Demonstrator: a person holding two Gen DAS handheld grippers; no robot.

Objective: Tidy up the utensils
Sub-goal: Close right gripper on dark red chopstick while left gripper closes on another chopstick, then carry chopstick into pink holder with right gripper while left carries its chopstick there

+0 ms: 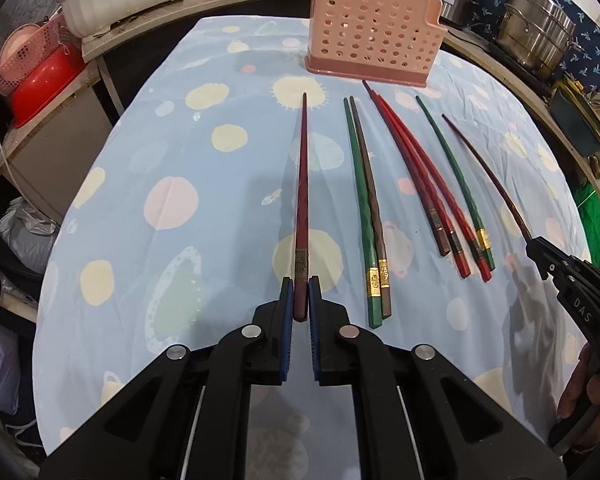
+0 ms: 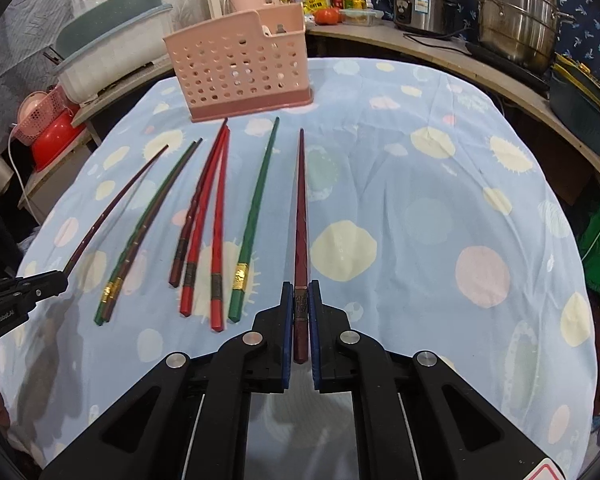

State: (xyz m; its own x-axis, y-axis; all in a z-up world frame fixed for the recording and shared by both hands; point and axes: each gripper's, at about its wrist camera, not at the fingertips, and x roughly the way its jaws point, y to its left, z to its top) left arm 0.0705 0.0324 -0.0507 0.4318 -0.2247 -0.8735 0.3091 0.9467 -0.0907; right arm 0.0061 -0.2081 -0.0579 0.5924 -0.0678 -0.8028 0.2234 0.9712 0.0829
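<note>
one maroon chopstick clamped in left gripper, another in right gripper; pink holder seen empty, six chopsticks left on cloth.

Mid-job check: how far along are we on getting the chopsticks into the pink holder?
Done: nothing visible yet; no chopstick shows in the pink holder.

In hand: the left gripper is shut on a dark red chopstick, and the right gripper on another dark red one.

Left: six chopsticks on the tablecloth between the grippers: a green and brown pair, three red ones and a single green one.
</note>
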